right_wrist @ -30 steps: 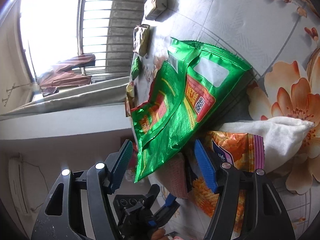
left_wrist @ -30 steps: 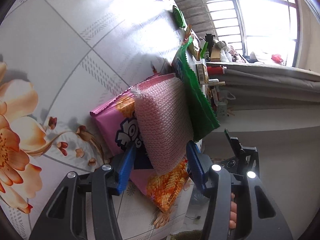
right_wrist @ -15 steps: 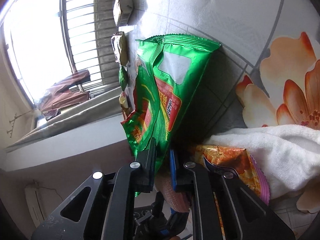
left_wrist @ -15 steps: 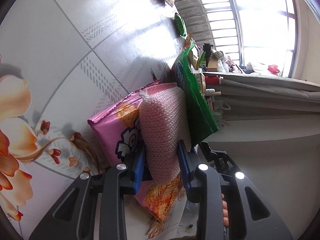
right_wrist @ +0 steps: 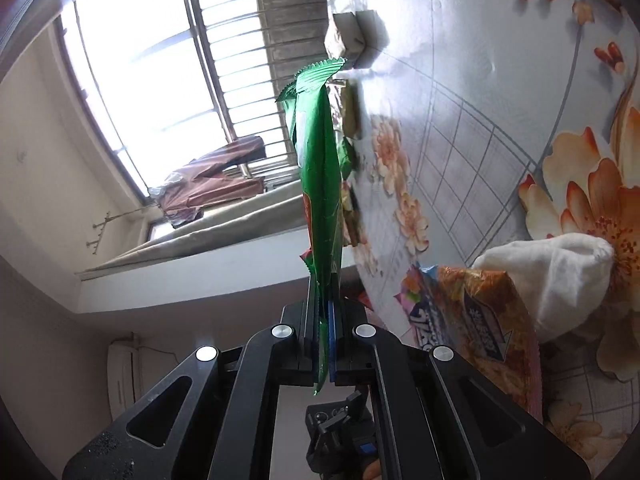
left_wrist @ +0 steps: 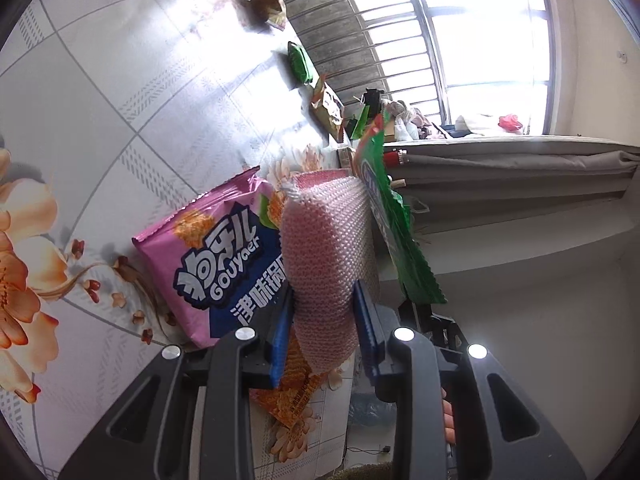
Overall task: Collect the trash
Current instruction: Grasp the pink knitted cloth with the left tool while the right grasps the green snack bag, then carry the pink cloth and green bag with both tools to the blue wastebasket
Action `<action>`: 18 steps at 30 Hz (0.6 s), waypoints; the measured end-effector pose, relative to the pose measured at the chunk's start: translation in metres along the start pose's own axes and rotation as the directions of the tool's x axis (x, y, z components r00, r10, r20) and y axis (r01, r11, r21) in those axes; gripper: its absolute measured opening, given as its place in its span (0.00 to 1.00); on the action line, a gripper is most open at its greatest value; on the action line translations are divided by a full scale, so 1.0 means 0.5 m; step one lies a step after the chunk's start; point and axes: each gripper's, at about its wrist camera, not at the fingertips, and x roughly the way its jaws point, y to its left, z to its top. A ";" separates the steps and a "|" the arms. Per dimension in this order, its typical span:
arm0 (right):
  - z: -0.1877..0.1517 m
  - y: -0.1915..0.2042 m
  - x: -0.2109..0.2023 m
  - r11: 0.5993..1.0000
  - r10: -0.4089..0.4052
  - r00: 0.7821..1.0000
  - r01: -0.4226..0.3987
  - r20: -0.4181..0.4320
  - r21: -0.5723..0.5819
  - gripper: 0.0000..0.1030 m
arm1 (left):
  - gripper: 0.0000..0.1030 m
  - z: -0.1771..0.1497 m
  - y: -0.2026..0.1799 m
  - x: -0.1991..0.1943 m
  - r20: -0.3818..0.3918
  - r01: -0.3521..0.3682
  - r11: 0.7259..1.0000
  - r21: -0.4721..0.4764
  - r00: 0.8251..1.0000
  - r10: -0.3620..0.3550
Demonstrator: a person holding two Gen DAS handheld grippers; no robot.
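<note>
green wrapper (right_wrist: 320, 184) now inside right tool (right_wrist: 325, 344)

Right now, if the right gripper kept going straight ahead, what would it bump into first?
Probably nothing close. The right gripper, shut on the green wrapper, points beside the floral table toward the window, though depth is unclear.

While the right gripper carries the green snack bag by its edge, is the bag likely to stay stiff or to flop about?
Probably floppy: the green snack bag looks flat and thin, so likely empty and light. The right gripper pinches only one end, so the free end may sway. Its glossy film could slip, though the jaws are shut tight on it.
</note>
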 end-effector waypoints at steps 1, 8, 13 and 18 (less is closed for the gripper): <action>-0.006 0.003 -0.015 1.000 0.017 1.000 -0.017 -0.001 -0.007 0.02 | 0.28 -0.002 -0.004 -0.004 -0.001 0.005 1.000 0.007 1.000 -0.005; -0.074 -0.001 -0.123 0.997 0.052 0.999 -0.052 0.011 -0.056 0.02 | 0.28 -0.026 -0.025 -0.038 -0.029 0.049 0.998 0.049 0.998 -0.048; -0.153 -0.020 -0.226 0.990 0.101 0.994 -0.095 0.051 -0.109 0.02 | 0.28 -0.045 -0.029 -0.057 -0.060 0.040 0.996 0.076 0.998 -0.035; -0.206 -0.062 -0.324 0.985 0.140 0.984 -0.127 0.109 -0.117 0.02 | 0.28 -0.068 -0.045 -0.070 -0.080 0.027 0.995 0.096 0.997 -0.019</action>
